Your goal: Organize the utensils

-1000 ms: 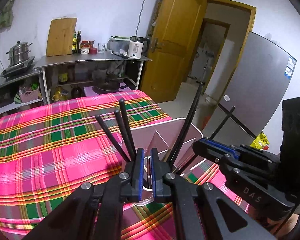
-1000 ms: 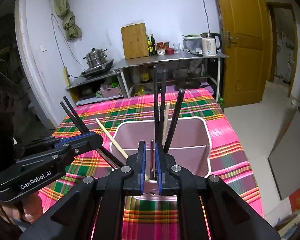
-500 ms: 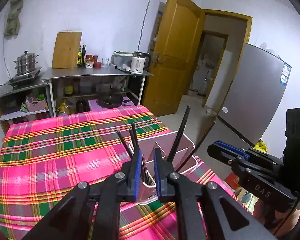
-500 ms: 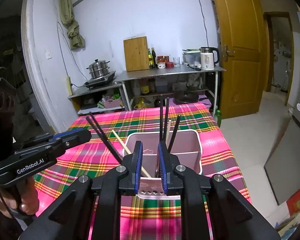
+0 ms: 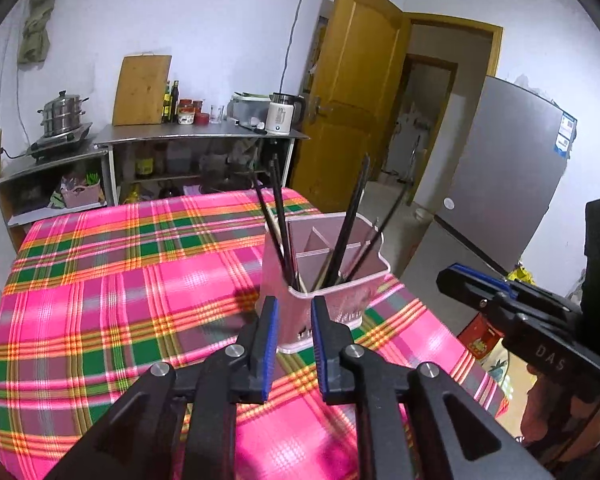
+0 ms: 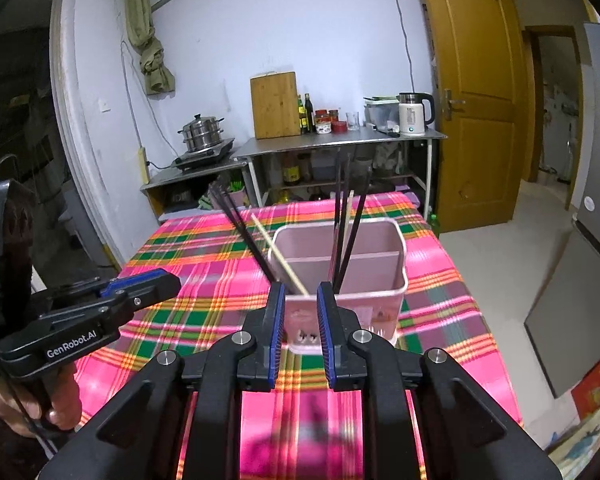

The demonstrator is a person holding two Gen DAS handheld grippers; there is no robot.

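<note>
A: Entry, left side first. Left tool point(image 5: 293, 344) is released, nothing between its pads; its jaws have just been opening, and they stand a narrow gap apart. It sits short of the pink holder point(image 5: 324, 280), which stands on the plaid-covered counter point(image 5: 100, 280) just ahead of the fingertips, not touching.

B: Contents of the holder?

A: Black chopsticks point(image 5: 280, 224) lean in the left-hand compartment with a pale wooden one beside them; another black pair leans toward the right. From the right-hand view the holder point(image 6: 360, 276) shows a divider across it; black chopsticks point(image 6: 346, 232) stand in the front section, and a wooden chopstick point(image 6: 280, 256) slants out over the left rim.

B: And the right tool?

A: Right tool point(image 6: 299, 336) is also released and empty, its jaws having just been opening. The holder's near wall is straight ahead of it, seen between the pads but beyond them.

B: Step in hand?

A: My reading: both sticks are deposited and the hands are clear of the holder. No loose utensils show on the cloth, so sorting looks nearly finished. Next move, if any, calls for finding what remains outside these views, or straightening the slanted wooden stick.
</note>
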